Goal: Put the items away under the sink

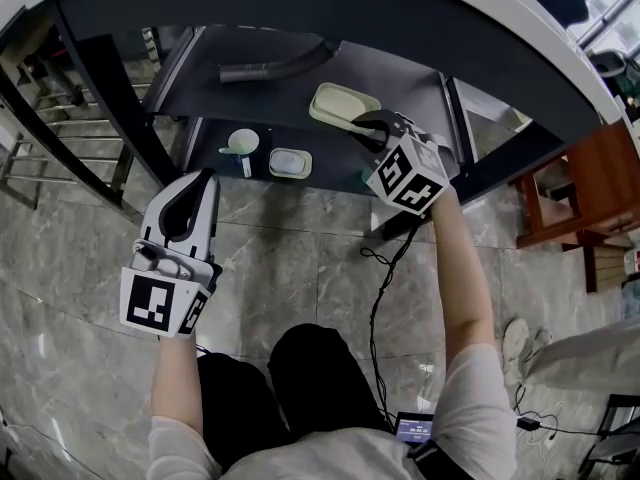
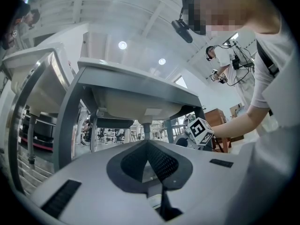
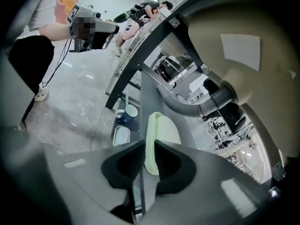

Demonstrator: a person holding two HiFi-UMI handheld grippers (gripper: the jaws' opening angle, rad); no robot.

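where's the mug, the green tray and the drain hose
mug [image 1: 243, 142], head view, its white inside
green tray [image 1: 340, 103], head view, middle of its floor
drain hose [image 1: 280, 65], head view, mid-length

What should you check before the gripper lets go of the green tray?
1. Right gripper has the pale green tray: ok, the jaws are closed on its rim.
2. Tray sits fully down on the shelf: cannot tell; it looks flat in the head view.
3. Mug and small container are out of the tray's way: ok, both stand apart from it.
4. Hose is not under the tray: ok, it lies further back.
5. Left gripper is out of the way: ok, shut, empty, outside the shelf.
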